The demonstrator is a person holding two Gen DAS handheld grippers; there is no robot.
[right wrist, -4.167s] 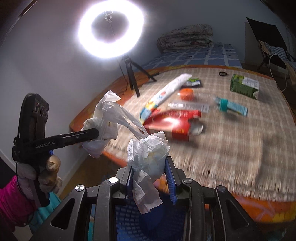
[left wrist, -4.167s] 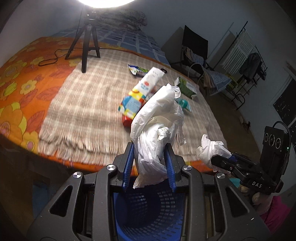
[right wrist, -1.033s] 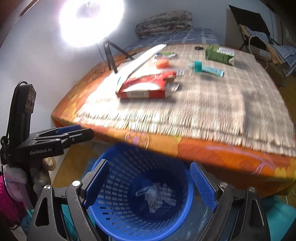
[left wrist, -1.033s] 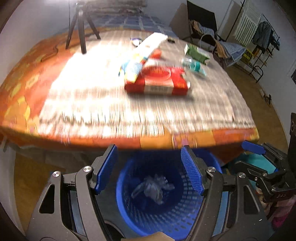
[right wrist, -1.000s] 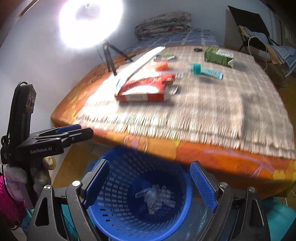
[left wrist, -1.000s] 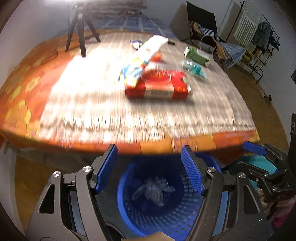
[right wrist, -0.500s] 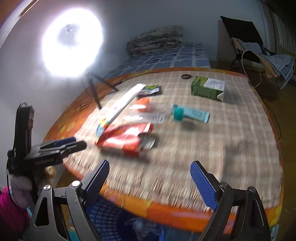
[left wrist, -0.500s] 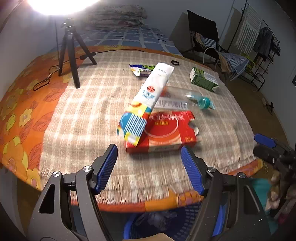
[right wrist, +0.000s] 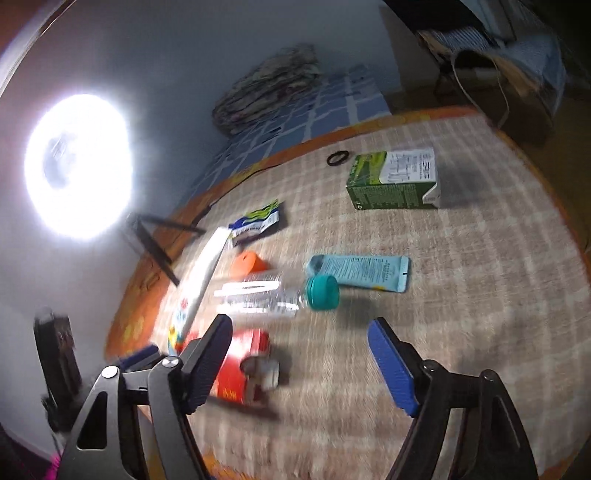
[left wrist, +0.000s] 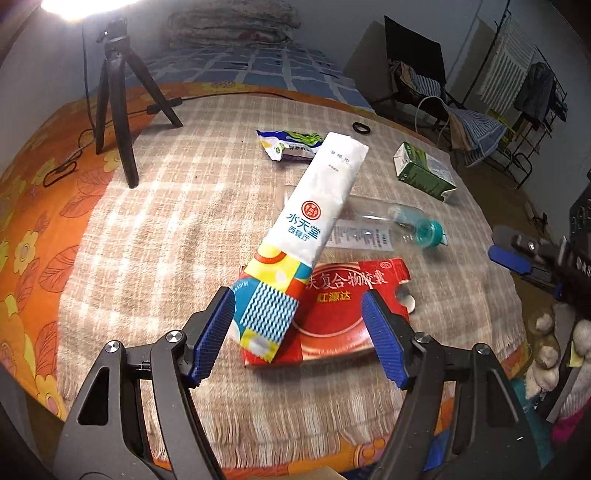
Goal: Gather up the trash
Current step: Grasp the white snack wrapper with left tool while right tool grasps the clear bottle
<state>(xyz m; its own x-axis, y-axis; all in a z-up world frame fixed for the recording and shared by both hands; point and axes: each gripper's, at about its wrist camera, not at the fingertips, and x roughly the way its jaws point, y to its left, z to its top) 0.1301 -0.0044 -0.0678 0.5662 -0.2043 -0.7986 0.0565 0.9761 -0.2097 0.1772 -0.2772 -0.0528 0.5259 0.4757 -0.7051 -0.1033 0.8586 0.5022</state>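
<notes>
Trash lies on the checked blanket on the bed. A long white wrapper leans across a flat red box. Behind them are a clear bottle with a teal cap, a green carton and a snack packet. My left gripper hangs open just above the wrapper's lower end and the red box, touching neither. My right gripper is open and its jaws are closing with nothing between them. It hovers short of the bottle, a teal tube and the carton.
A black tripod with a cable stands on the bed's far left under a bright ring light. A folded quilt lies at the head. A chair and a drying rack stand to the right. A small black ring lies on the blanket.
Both grippers have moved from above the blue basket forward over the bed, and the basket has left both views. The right gripper has rolled and its jaws have narrowed a little.
</notes>
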